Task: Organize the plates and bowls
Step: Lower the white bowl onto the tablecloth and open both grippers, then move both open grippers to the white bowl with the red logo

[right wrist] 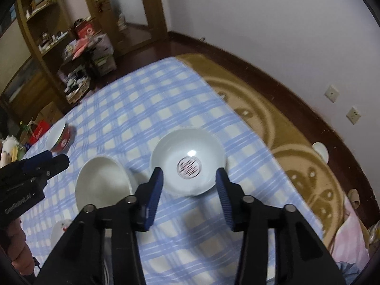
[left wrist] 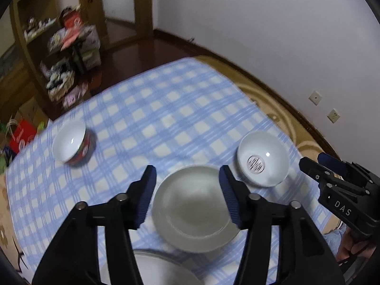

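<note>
White plate [left wrist: 152,269] cut off below.

my left gripper [left wrist: 187,197] is matt black plastic with shiny round metal pins at the joints, and its pads [left wrist: 230,199] are blue ribbed rubber. my right gripper [right wrist: 189,197] looks the same. the checked cloth [left wrist: 166,118] is soft woven fabric, matt, blue and white. on it, the plain plate [left wrist: 193,210] is smooth glazed ceramic with a dull sheen. the stamped bowl [right wrist: 188,161] right of that plate is glossier, catching a bright glint. the red-sided bowl [left wrist: 71,143], far left of the plate, is glossy too.
</note>
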### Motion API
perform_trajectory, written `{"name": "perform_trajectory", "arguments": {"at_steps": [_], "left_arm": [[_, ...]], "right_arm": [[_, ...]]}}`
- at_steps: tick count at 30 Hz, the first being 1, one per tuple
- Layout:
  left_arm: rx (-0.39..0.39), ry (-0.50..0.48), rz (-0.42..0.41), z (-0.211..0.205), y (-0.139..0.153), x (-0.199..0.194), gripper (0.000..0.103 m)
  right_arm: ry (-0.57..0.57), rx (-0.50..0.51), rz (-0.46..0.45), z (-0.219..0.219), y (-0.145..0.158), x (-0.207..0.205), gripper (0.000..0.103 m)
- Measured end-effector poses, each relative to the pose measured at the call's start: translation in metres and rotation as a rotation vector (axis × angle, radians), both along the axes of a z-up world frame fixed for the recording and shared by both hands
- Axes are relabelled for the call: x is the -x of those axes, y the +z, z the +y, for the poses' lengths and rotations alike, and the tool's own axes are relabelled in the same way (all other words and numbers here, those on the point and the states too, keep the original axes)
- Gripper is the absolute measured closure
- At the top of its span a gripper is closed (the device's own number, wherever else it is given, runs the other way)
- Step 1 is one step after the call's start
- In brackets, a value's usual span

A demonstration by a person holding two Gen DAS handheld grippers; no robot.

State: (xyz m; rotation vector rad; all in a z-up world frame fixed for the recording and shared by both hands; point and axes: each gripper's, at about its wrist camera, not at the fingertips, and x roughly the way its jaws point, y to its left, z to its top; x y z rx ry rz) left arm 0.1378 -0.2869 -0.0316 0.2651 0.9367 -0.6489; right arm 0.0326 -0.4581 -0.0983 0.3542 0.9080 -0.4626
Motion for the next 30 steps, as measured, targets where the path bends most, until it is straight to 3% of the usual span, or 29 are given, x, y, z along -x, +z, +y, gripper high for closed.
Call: {"name": "perform_trajectory", "arguments": {"at_steps": [3,5,8,15,22,30], "left_arm": [[0.007,-0.034,-0.020,-0.013,0.008,0.002,0.023],[-0.006,-0.042,-0.026,-0.019,0.011,0.003,0.021],[-0.020,-0.045,-0.065,-0.028,0.015,0.003,0.017],[-0.035,-0.048,-0.075,-0.049,0.013,-0.006,0.016],[-0.019,-0.058,0.023,-0.067,-0.001,-0.021,0.016],[-0.052,-0.066,0.039,-0.085,-0.019,-0.027,0.016]], "right_arm": [[-0.023,0.017,-0.023,-0.009,0.007,0.003,0.034],[-0.054,0.035,-0.019,-0.015,0.009,0.004,0.015],[-0.100,0.079,-0.013,-0.023,0.012,0.005,0.003],[-0.130,0.048,-0.028,-0.045,0.012,0.006,0.002],[-0.168,-0.004,-0.041,-0.068,0.008,0.008,0.002],[-0.182,-0.064,-0.030,-0.088,-0.008,0.003,0.002]]}}
